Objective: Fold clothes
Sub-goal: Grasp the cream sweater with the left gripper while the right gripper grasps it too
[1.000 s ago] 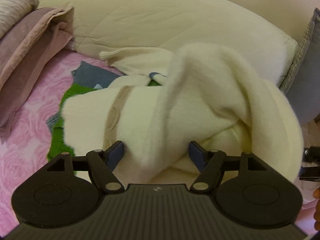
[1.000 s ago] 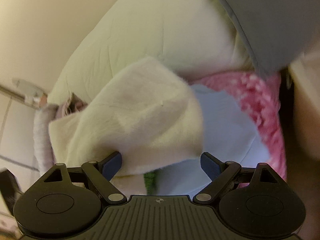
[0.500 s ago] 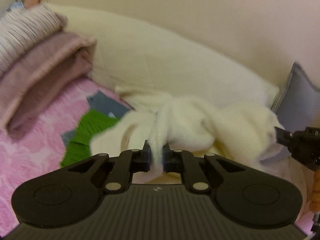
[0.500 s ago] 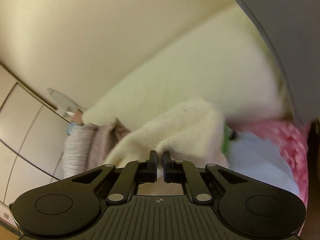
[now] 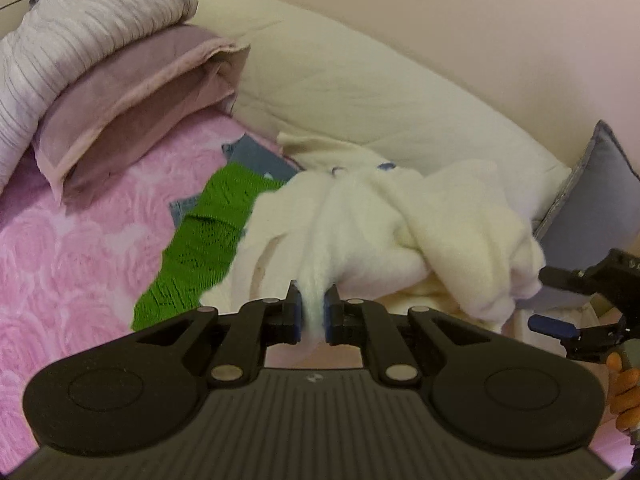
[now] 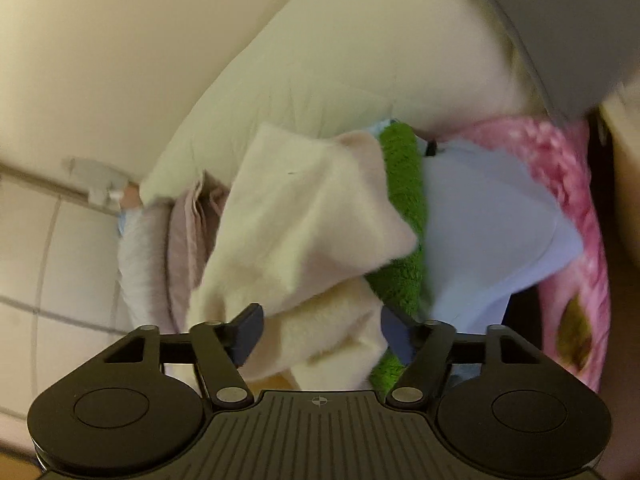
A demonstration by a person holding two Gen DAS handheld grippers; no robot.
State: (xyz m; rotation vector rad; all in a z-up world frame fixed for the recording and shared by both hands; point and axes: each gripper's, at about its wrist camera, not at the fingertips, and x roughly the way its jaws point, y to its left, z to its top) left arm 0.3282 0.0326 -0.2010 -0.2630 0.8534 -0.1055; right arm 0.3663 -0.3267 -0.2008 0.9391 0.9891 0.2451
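A fluffy cream garment [image 5: 400, 236] lies bunched on the pink bedspread [image 5: 80, 264]. My left gripper [image 5: 312, 312] is shut on a pinch of its fabric and holds it up. In the right wrist view the same cream garment [image 6: 304, 236] hangs between the spread fingers of my right gripper [image 6: 320, 336], which is open. That gripper also shows at the right edge of the left wrist view [image 5: 580, 308], beside the garment's far end.
A green knit piece [image 5: 200, 248] and a blue-grey garment [image 5: 256, 160] lie under the cream one. Folded mauve and striped bedding [image 5: 120, 88] is stacked at left. A cream duvet [image 5: 360, 92] lies behind, a grey pillow [image 5: 592, 216] at right. A pale blue garment [image 6: 480, 232] lies beside the green one.
Both grippers shut on the cream garment half a second ago. The right gripper has since opened and let go. The left keeps its hold and has lifted.
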